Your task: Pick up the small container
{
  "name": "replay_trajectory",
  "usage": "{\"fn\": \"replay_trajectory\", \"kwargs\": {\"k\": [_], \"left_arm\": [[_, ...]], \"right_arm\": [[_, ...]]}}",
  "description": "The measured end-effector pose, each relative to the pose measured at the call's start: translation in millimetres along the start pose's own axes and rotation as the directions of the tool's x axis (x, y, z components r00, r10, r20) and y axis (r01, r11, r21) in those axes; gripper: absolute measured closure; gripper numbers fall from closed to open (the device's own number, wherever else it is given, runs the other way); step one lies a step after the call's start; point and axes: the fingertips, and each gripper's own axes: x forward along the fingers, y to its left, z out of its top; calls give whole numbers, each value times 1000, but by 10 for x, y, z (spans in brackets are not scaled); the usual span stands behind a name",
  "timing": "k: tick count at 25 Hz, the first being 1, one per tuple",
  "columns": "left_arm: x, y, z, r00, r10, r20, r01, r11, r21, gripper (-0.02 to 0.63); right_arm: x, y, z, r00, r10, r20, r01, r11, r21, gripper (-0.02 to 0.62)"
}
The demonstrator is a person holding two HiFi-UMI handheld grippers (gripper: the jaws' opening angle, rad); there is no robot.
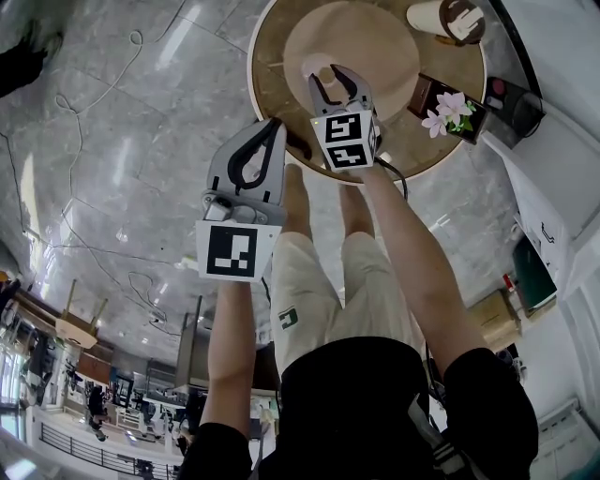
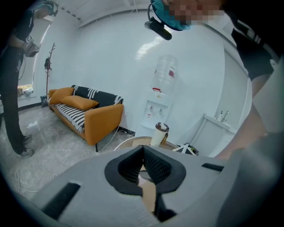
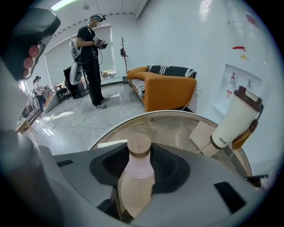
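Note:
The small container (image 3: pixel 136 181) is a pale pink bottle with a wooden cap, standing on the round wooden table (image 3: pixel 177 128). My right gripper (image 3: pixel 142 162) is shut on it, the dark pads against both sides of the bottle below its neck. From the head view the right gripper (image 1: pixel 336 77) reaches over the table's near part, and the bottle is mostly hidden between its fingers. My left gripper (image 1: pixel 272 127) hangs at the table's near edge, shut and empty. In the left gripper view its tips (image 2: pixel 143 150) meet with nothing between them.
A tall white cup with a brown lid (image 1: pixel 448 19) stands at the far side of the table (image 1: pixel 272 89). A dark box with pink flowers (image 1: pixel 450 111) sits at the right rim. A black cable trails off the table. An orange sofa (image 3: pixel 166 91) and a standing person (image 3: pixel 91 57) are beyond.

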Motion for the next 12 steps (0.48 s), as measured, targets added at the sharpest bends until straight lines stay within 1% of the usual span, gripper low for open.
{"fn": "replay_trajectory", "kwargs": {"k": [7,10,12], "left_arm": [[-13,-17,-10,1000,-4,-3,4,1000,-9,589],[-21,-15,6,1000,-6,3,6,1000,-8,589],[-27,-20,13,1000,-6,7,6,1000,-6,589]], "right_arm": [[1,-11,-11,1000,4,-6,-4,1000,26,449],[6,-44,-14,1000,23,-15,-22,996,84,451],[-14,-94,-4,1000,27,-17,-25,995,101,451]]}}
